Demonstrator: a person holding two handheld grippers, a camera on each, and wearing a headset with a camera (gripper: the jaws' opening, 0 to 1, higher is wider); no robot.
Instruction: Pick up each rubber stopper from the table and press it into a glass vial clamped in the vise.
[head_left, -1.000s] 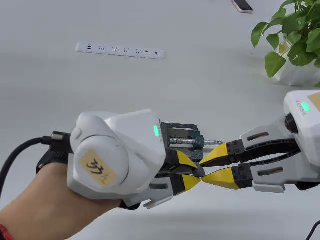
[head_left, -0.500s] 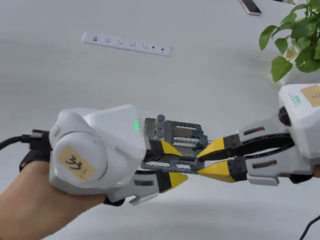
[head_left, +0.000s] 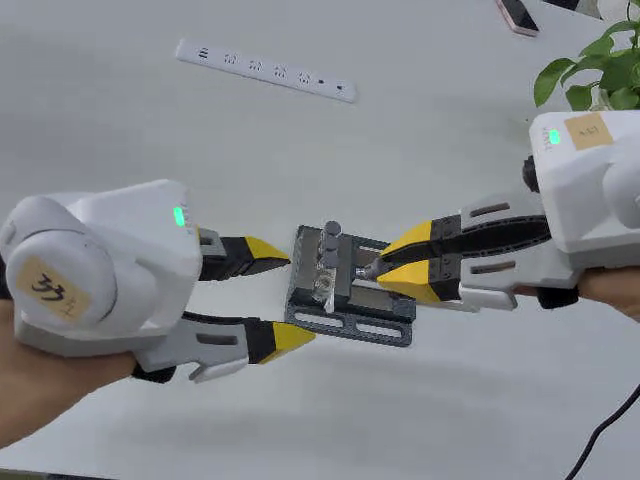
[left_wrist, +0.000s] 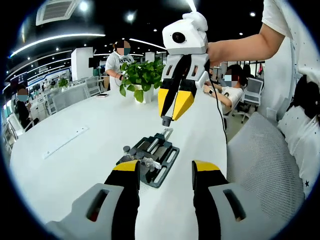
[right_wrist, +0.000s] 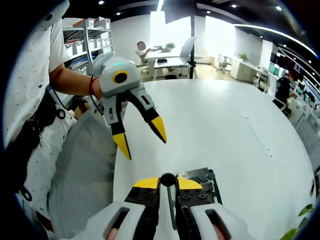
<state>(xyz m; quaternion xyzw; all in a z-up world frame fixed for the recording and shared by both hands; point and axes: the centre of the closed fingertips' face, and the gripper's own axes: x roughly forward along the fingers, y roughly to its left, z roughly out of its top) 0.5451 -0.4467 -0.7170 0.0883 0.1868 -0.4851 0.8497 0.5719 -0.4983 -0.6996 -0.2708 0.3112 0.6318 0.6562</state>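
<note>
Rubber stopper (right_wrist: 167, 179) clamped in right tongs (head_left: 380, 268) just over vise (head_left: 350, 322), left tongs (head_left: 300, 300) apart nearby: insertion step, probably needing alignment above a vial (head_left: 322, 290), then pressing down.

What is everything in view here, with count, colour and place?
vise: one, dark grey, table centre
vials: several, clear with grey tops, clamped in the vise
stopper: one, dark, pinched over the vise
power strip: one, white, far side
phone: one, dark, far right corner
plant: one, green, far right
table: one, white, under everything
left gripper: one, white with yellow tips, open, left of vise
right gripper: one, same colours, shut on stopper, right of vise
</note>
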